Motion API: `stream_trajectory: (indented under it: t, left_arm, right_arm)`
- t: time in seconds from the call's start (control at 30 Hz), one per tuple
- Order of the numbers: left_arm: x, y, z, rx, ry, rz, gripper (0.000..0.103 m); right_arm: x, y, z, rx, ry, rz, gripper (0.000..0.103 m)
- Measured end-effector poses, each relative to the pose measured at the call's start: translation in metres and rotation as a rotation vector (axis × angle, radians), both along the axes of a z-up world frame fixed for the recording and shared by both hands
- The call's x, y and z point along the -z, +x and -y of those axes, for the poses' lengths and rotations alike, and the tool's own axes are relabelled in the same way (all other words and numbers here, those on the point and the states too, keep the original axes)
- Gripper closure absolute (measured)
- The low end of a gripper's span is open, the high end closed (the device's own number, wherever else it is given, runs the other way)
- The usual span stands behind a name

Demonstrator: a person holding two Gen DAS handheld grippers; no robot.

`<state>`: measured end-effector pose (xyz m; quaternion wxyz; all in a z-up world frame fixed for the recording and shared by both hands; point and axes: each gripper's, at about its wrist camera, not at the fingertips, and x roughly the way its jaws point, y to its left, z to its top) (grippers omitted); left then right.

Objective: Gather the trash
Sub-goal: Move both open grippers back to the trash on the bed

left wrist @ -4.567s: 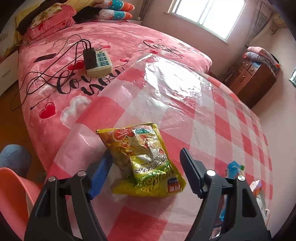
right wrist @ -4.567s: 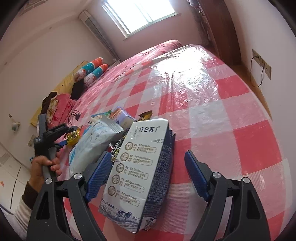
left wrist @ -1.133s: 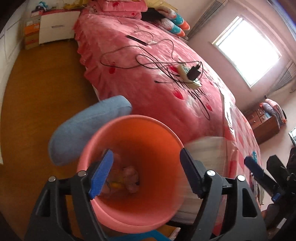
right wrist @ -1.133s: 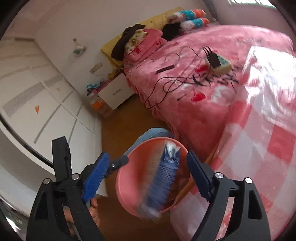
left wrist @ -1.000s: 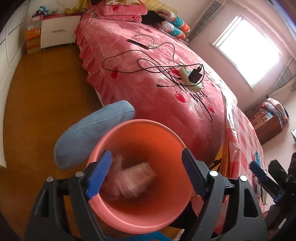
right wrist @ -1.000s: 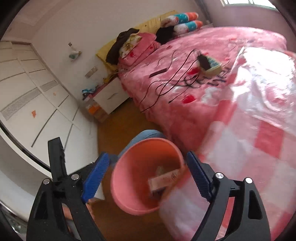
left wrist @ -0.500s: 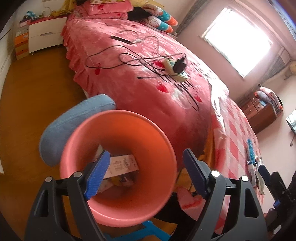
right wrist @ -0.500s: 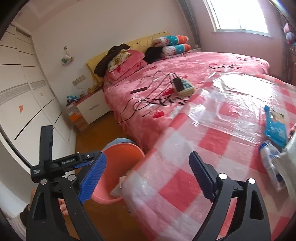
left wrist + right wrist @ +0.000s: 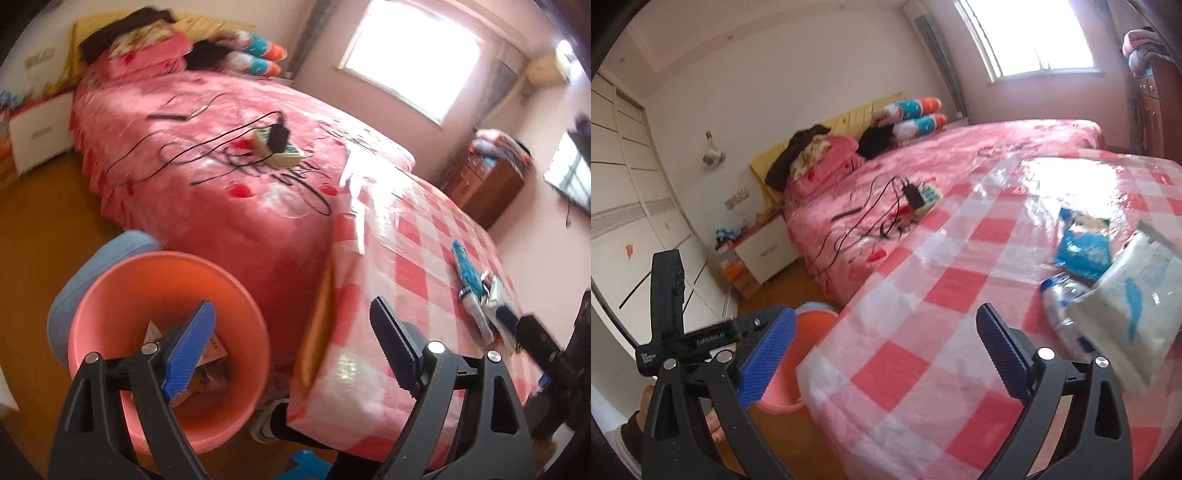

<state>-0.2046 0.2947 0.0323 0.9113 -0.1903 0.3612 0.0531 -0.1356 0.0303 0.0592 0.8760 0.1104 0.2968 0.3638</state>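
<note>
Trash sits in two places. Some lies inside the pink bucket (image 9: 110, 295), which stands on the wooden floor against the bed's side; a white carton (image 9: 212, 341) and crumpled wrappers show in its bottom, just behind the left jaw of the left gripper (image 9: 291, 347). That gripper's jaws are spreading wider and nothing is between them; the bucket's rim passes under the left jaw, while the right jaw hangs over the edge of the red-and-white checked plastic sheet (image 9: 417, 236).

The right gripper (image 9: 886, 350) is also opening, its jaws wide apart with only bare checked sheet between them. Beyond and right of its right jaw lie the pieces not yet collected: a blue snack packet (image 9: 1082, 247), a clear plastic bottle (image 9: 1062, 299) and a large white bag (image 9: 1137, 306), touching one another. Left of its left jaw, the bucket's rim shows, with a hand (image 9: 646, 400) gripping the left gripper's handle.
</note>
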Motion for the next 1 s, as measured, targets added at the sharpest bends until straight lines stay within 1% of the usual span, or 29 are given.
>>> stream_trajectory:
  t: [0.13,0.17,0.23,0.3,0.4,0.47,0.53,0.63,0.7,0.73,0.83,1.0]
  left_arm:
    - [-0.009,0.004,0.024,0.040,0.085,0.022,0.017]
    - [-0.011,0.005,0.029,0.050,0.095,0.029,0.017]
    - [-0.014,0.006,0.039,0.074,0.108,0.041,0.017]
    - [-0.018,0.007,0.050,0.093,0.116,0.059,0.017]
    - [-0.020,0.008,0.061,0.112,0.116,0.077,0.017]
    - [-0.021,0.010,0.072,0.126,0.126,0.071,0.017]
    - [-0.019,0.014,0.080,0.123,0.155,0.052,0.017]
    - [-0.018,0.020,0.092,0.132,0.195,0.016,0.017]
    - [-0.017,0.024,0.100,0.153,0.203,0.006,0.017]
    - [-0.017,0.024,0.102,0.159,0.209,0.004,0.017]
    - [-0.017,0.026,0.115,0.174,0.265,-0.005,0.017]
    - [-0.017,0.030,0.130,0.197,0.284,-0.003,0.017]
  right_arm:
    - [-0.006,-0.002,0.016,-0.010,0.047,0.043,0.005]
    - [-0.007,-0.002,0.020,-0.004,0.056,0.052,0.005]
    - [-0.008,0.001,0.029,0.009,0.079,0.056,0.005]
    - [-0.007,0.005,0.038,0.024,0.103,0.041,0.005]
    - [-0.008,0.010,0.050,0.046,0.115,0.025,0.005]
    - [-0.008,0.011,0.057,0.059,0.111,0.021,0.005]
    - [-0.006,0.014,0.065,0.072,0.115,0.009,0.005]
    - [-0.002,0.019,0.077,0.077,0.132,-0.030,0.005]
    - [-0.001,0.022,0.083,0.078,0.133,-0.052,0.005]
    - [0.000,0.022,0.087,0.079,0.133,-0.054,0.005]
    - [-0.002,0.020,0.092,0.082,0.128,-0.041,0.005]
    - [-0.006,0.019,0.104,0.104,0.130,-0.018,0.005]
